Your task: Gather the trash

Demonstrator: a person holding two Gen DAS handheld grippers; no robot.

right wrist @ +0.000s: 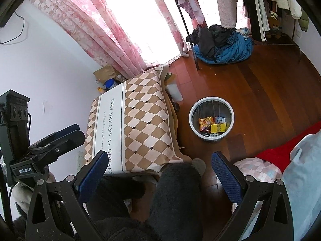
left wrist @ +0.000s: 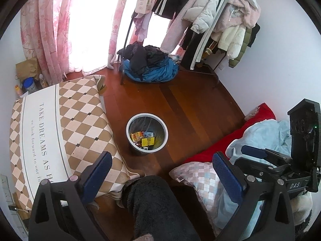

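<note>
A grey round trash bin (left wrist: pixel 147 134) stands on the wooden floor, with yellow, orange and blue wrappers (left wrist: pixel 142 138) inside; it also shows in the right wrist view (right wrist: pixel 211 118) with its wrappers (right wrist: pixel 212 125). My left gripper (left wrist: pixel 162 172) is open and empty, held high above the floor nearer than the bin. My right gripper (right wrist: pixel 160 170) is open and empty, also above the floor, with the bin ahead to its right. The right gripper shows at the right edge of the left wrist view (left wrist: pixel 260 154), and the left gripper at the left edge of the right wrist view (right wrist: pixel 66 134).
A diamond-patterned cloth covers a low table (left wrist: pixel 66 124) left of the bin. A bed with red sheet and blue blanket (left wrist: pixel 260 132) lies right. A clothes rack (left wrist: pixel 210 20) and a pile of dark and blue clothes (left wrist: pixel 148 64) stand by the pink curtains. My dark-trousered leg (left wrist: pixel 160 206) is below.
</note>
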